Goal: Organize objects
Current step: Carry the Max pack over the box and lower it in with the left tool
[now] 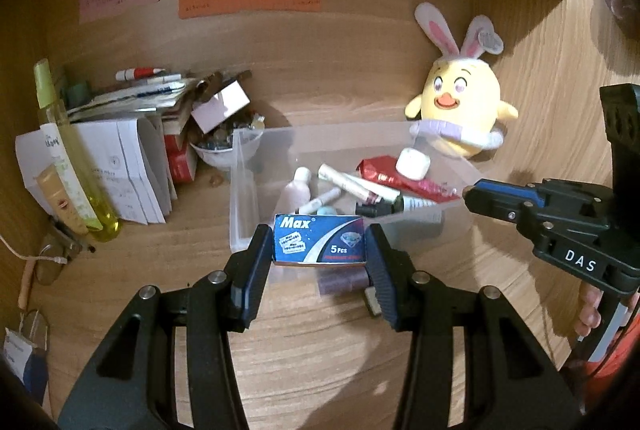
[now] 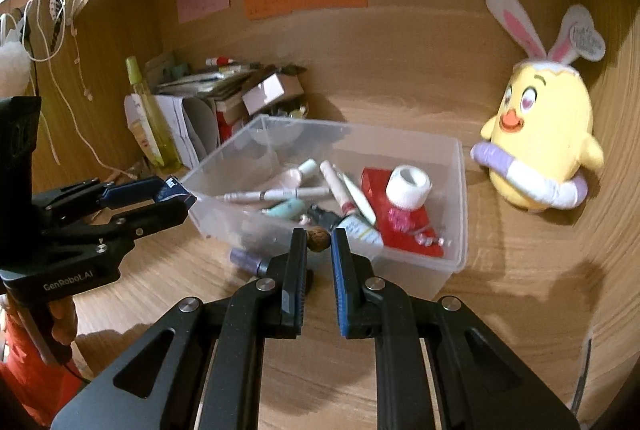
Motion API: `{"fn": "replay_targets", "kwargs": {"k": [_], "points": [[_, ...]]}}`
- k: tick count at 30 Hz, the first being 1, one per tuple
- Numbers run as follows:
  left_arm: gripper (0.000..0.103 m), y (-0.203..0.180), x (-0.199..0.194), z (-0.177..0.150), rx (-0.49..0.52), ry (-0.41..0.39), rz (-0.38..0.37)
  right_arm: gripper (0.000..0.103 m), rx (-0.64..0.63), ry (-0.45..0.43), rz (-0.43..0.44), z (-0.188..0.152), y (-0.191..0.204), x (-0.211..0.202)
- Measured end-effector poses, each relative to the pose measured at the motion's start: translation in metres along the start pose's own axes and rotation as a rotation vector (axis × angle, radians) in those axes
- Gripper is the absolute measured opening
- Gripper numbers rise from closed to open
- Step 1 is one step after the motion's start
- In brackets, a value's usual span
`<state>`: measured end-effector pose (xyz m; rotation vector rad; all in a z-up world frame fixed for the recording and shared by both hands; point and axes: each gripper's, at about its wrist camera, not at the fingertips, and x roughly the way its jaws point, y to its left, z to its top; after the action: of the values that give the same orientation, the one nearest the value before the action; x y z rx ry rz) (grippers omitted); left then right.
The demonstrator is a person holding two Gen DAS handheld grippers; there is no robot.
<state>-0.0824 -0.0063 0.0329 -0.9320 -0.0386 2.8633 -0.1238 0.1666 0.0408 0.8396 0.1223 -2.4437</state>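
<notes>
- The left gripper [image 1: 320, 250] pinches a small blue box [image 1: 319, 240] marked "Max" and "5 Pcs", one pad on each short end, held above the near edge of a clear plastic bin [image 1: 240, 190].
- The right gripper [image 2: 319, 244] has its jaws pressed in on a small brown nut [image 2: 319, 233], caught at the very tips, in front of the bin's near wall.
- The bin stands on a wooden desk [image 1: 320, 330] and holds pens, tubes, a small white bottle, a red packet [image 2: 400, 226] and a roll of white tape [image 2: 410, 188].
- A purple spool of thread [image 2: 246, 259] lies on the desk just outside the bin's near wall.
- A yellow chick toy [image 2: 544, 146] with rabbit ears leans against the back panel, to the right of the bin.
- Papers, a tall yellow bottle [image 1: 76, 166] and a bowl of odds and ends crowd the left corner.
</notes>
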Motion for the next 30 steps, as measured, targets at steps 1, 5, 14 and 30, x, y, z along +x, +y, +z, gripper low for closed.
{"fn": "replay_targets", "kwargs": {"k": [1,5,14,30], "points": [[0.047,0.0,0.0,0.002,-0.001,-0.003,-0.001,0.011,-0.003,-0.007,-0.003,0.003,0.0,-0.001],[0.047,0.001,0.001,0.01,-0.006,-0.019,0.001,0.011,0.002,-0.028,-0.008,0.011,-0.003,-0.003],[0.047,0.002,0.015,0.025,-0.037,-0.029,-0.024,0.011,0.011,-0.051,-0.03,0.027,-0.015,0.001],[0.047,0.01,0.074,0.025,-0.103,0.098,-0.056,0.011,0.096,0.069,-0.059,0.021,-0.054,0.051]]}}
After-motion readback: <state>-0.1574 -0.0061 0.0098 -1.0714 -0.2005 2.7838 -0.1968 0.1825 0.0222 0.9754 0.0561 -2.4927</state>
